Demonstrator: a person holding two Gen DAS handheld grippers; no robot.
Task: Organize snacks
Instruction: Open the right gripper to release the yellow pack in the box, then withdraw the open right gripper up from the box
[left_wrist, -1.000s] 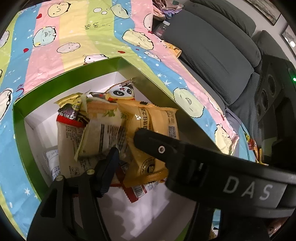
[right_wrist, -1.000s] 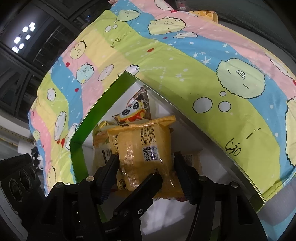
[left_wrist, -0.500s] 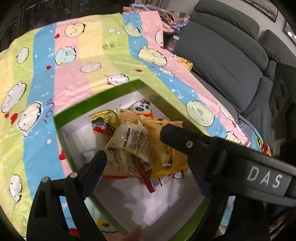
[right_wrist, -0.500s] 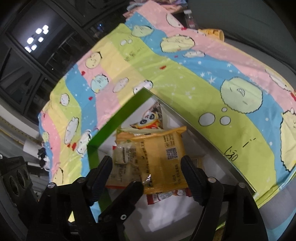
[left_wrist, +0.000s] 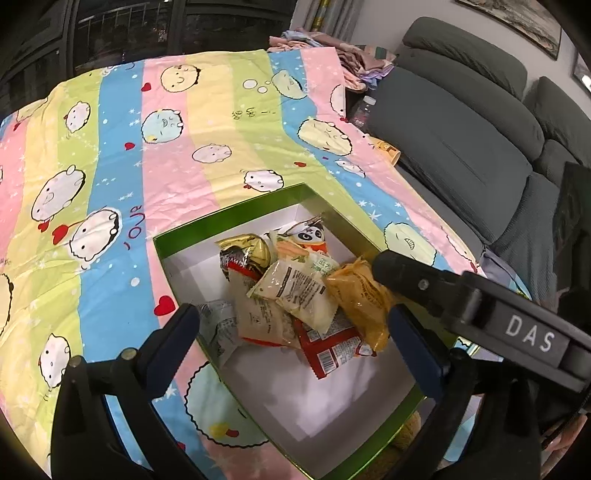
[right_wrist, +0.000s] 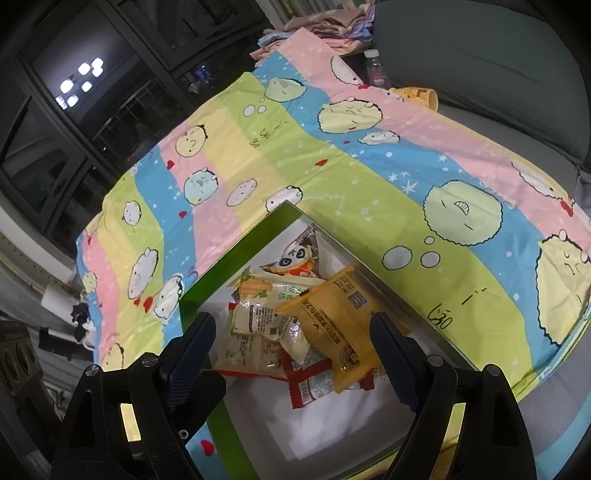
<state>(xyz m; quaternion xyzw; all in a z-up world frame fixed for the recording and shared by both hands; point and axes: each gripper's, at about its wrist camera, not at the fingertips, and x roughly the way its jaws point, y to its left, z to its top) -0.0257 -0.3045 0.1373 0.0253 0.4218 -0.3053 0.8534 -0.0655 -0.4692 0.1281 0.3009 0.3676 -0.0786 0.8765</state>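
Both grippers hang above the green box (left_wrist: 236, 218) with nothing in them. The left gripper (left_wrist: 295, 328) stands wide, its jaws just spread further, and no packet lies between the pads. The right gripper (right_wrist: 291, 345) is also parted, its jaws just opened further too, and the yellow packet (right_wrist: 334, 321) seen between its fingers lies free in the box below, not pinched.

The snacks sit heaped in the far half of the box, on its white floor: the yellow packet leans against the right wall, a pale clear-fronted packet (left_wrist: 295, 295) lies across the middle, a red wrapper (left_wrist: 325, 350) pokes out underneath toward the near side, a gold pouch (left_wrist: 245, 251) sits at the far left of the pile and a panda packet (left_wrist: 308, 236) stands in the far corner. The near half of the floor is bare.

The main risk is the heap itself. The yellow packet rests tilted on top of the others, so a nudge from a passing finger could slide it flat or tip it over the low wall. In the left view the right gripper's arm crosses close over the box's right side, so the two tools could knock each other if both dip together. The box sits on a soft patterned sheet (left_wrist: 166, 122); a push on its rim may shift or tilt it. Whether any snack remains outside the box I cannot tell, since the near edge is hidden by the grippers
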